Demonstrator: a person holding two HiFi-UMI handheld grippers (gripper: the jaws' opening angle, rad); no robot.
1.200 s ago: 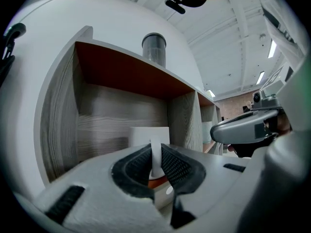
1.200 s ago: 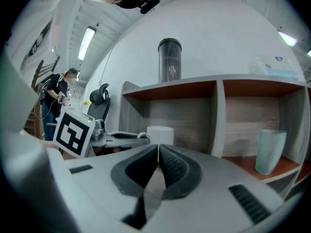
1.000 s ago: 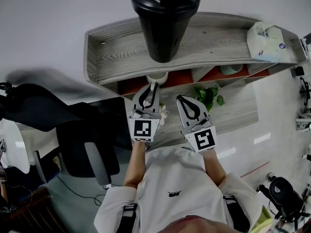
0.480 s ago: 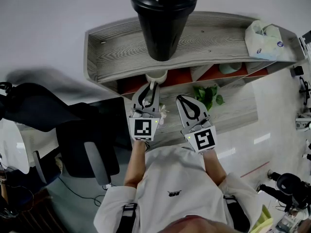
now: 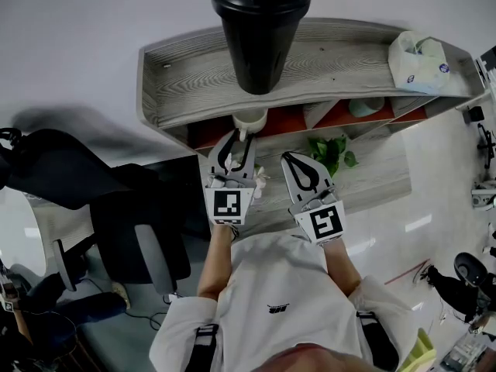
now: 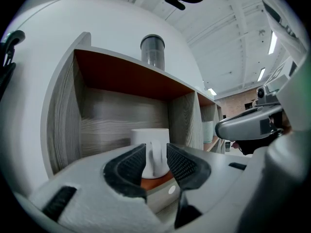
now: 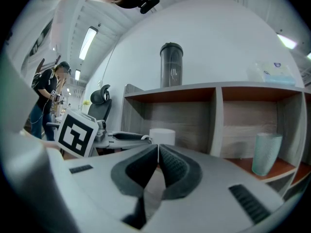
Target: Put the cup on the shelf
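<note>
**Q:** In the left-end compartment of the shelf (image 6: 63, 110), where does the white mug (image 6: 146, 142) stand?

**A:** Upright on the compartment floor, straight ahead of the left gripper (image 6: 156, 155), with its handle (image 6: 157, 148) turned toward the jaws.

**Q:** Jaw condition?

**A:** Left: parted a little, with the handle in the gap, apparently unclamped. Right gripper (image 7: 158, 152): jaws together, empty, level beside the left one and farther from the mug.

**Q:** Next move?

**A:** Probably a straight withdrawal along the handle line.
</note>
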